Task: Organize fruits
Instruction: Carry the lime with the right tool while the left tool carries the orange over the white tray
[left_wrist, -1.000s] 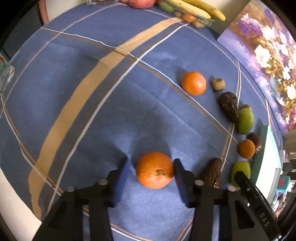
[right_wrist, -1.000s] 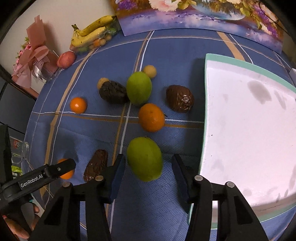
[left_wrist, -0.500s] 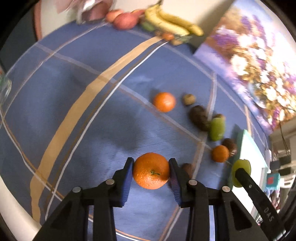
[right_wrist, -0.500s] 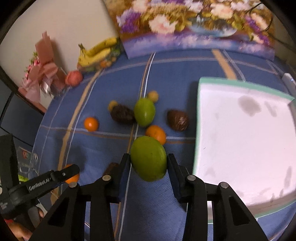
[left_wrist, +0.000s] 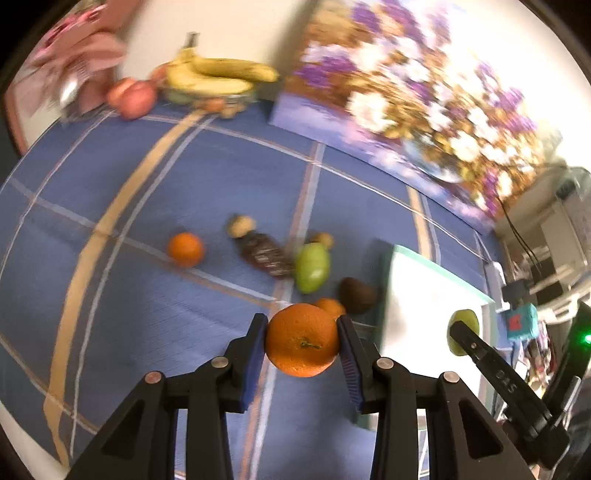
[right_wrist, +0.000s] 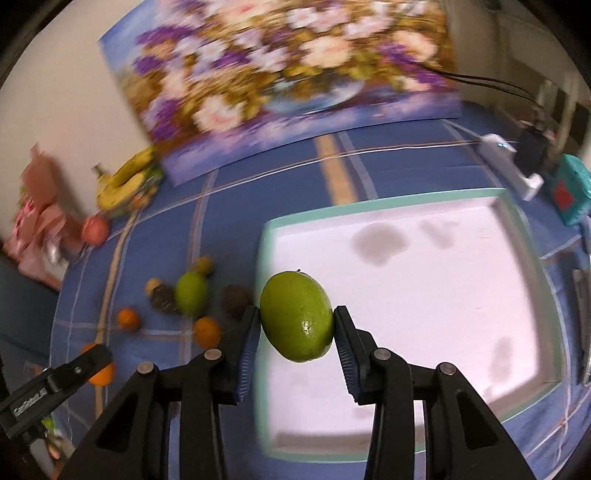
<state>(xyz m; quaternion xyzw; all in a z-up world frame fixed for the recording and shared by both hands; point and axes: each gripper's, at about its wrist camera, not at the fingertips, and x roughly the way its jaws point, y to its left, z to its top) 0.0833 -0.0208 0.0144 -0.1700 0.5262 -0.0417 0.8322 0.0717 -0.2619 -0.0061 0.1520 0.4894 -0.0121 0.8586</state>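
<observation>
Left hand-held gripper (left_wrist: 302, 345): clenching the orange (left_wrist: 302, 345), carrying it just beside the white tray (left_wrist: 424, 295) for sorting.
Right hand-held gripper (right_wrist: 296, 321): grasping the green fruit (right_wrist: 296, 321), holding it above the tray's near-left edge for placing.

Both fisheye views bend hard toward dark round corners. Motion blur smears the flower painting (right_wrist: 280, 70) and bananas (left_wrist: 218, 75); nearer objects stay sharp. Indoor light is bright, with glare whitening the tray (right_wrist: 436, 295) and upper right wall.

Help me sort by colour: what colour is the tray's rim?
Teal-green, around a white inside; the tray shows best in the right wrist view.
</observation>
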